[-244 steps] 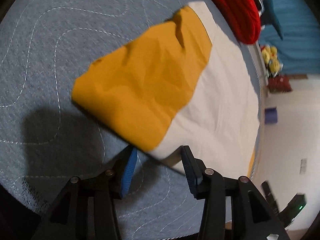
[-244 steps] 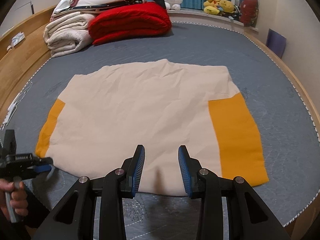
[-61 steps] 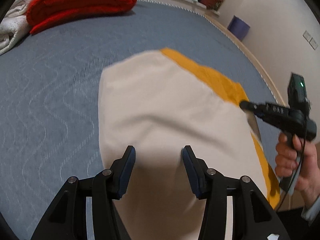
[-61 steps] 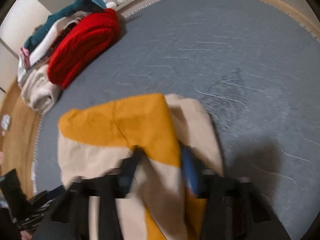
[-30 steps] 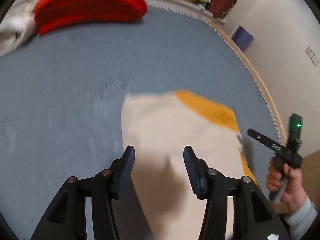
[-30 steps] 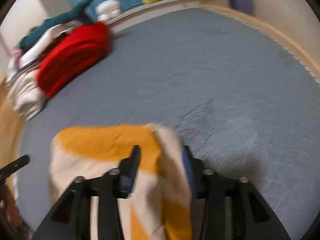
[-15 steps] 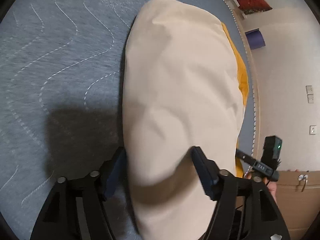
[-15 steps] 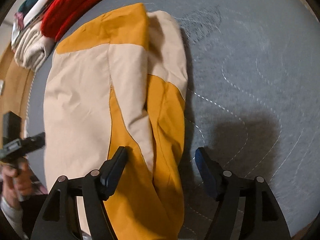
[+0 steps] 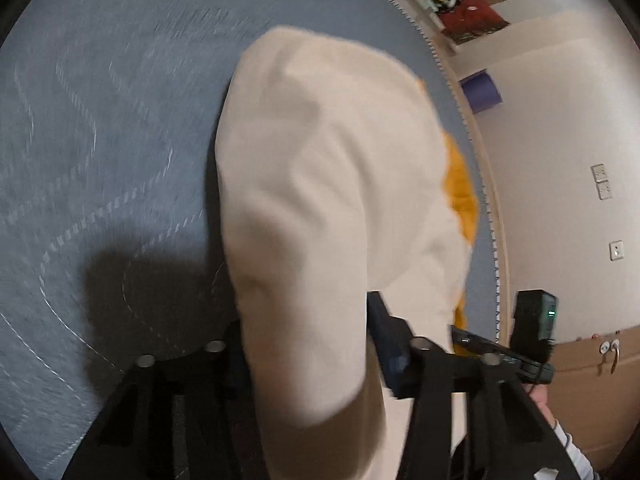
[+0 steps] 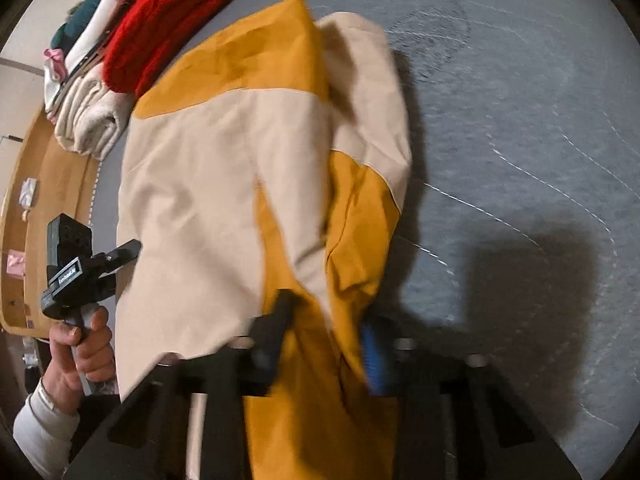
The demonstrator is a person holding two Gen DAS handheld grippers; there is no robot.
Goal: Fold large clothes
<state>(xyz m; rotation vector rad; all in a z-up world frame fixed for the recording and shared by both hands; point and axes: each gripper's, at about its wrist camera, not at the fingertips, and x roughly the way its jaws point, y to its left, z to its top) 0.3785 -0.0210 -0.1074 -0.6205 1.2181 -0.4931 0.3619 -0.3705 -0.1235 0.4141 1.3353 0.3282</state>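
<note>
We see a grey quilted bed (image 9: 100, 128) with wooden frame (image 10: 48, 168); beside it white wall (image 9: 560, 140) with sockets (image 9: 602, 186).

Black left claw (image 10: 132, 250) and right claw (image 10: 326, 340) with blue pads, silver screws; hand (image 10: 82, 344) in pale grey sleeve (image 10: 42, 424).

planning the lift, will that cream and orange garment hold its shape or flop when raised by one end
The garment will probably flop: it already drapes in soft folds between both closing claws. It looks thin and light, so lifting should be easy. Its folded layers may slide apart on the grey mattress.
</note>
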